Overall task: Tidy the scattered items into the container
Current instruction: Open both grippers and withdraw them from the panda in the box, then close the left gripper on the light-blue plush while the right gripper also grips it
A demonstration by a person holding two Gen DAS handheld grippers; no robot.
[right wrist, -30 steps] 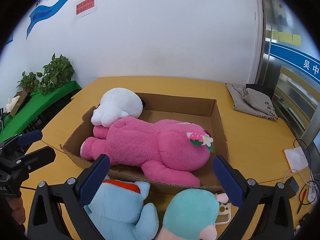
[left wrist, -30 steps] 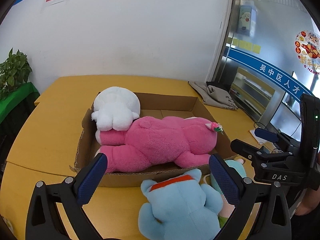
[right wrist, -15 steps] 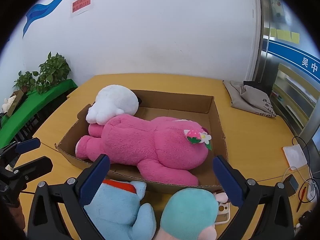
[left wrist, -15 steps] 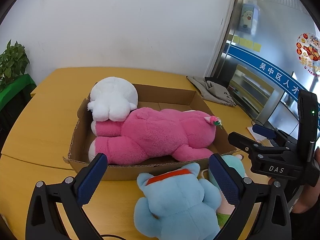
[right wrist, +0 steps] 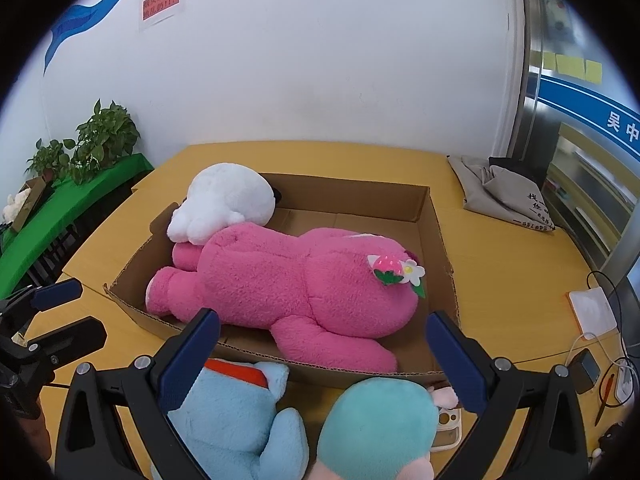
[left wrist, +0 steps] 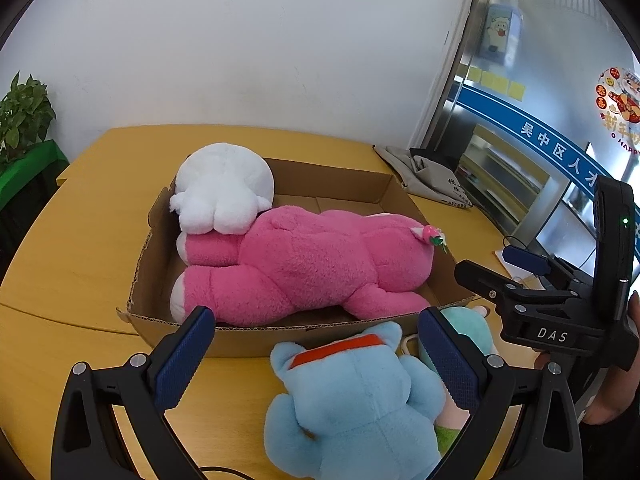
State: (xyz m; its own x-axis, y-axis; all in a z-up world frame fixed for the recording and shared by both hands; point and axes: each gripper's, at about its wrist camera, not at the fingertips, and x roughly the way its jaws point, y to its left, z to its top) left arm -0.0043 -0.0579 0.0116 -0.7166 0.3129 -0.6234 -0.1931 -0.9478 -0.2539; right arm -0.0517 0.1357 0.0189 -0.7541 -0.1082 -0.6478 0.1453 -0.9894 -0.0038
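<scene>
A cardboard box (left wrist: 348, 186) (right wrist: 434, 236) on the yellow table holds a big pink plush (left wrist: 312, 264) (right wrist: 304, 280) lying down and a white plush (left wrist: 224, 190) (right wrist: 228, 200) at its left end. A light blue plush (left wrist: 356, 400) (right wrist: 232, 416) and a teal plush (left wrist: 464, 320) (right wrist: 376, 424) lie on the table in front of the box. My left gripper (left wrist: 316, 360) is open and empty above the blue plush. My right gripper (right wrist: 324, 360) is open and empty above both loose plushes.
A grey cloth bag (left wrist: 428, 180) (right wrist: 504, 192) lies at the table's back right. Cables, a notepad (right wrist: 592, 312) and small gadgets sit at the right edge. Green plants (right wrist: 92, 140) stand to the left. A small white device (right wrist: 448, 428) lies by the teal plush.
Both grippers have moved forward and lower toward the box and the loose plushes, so these look larger. Both stay open and empty.
</scene>
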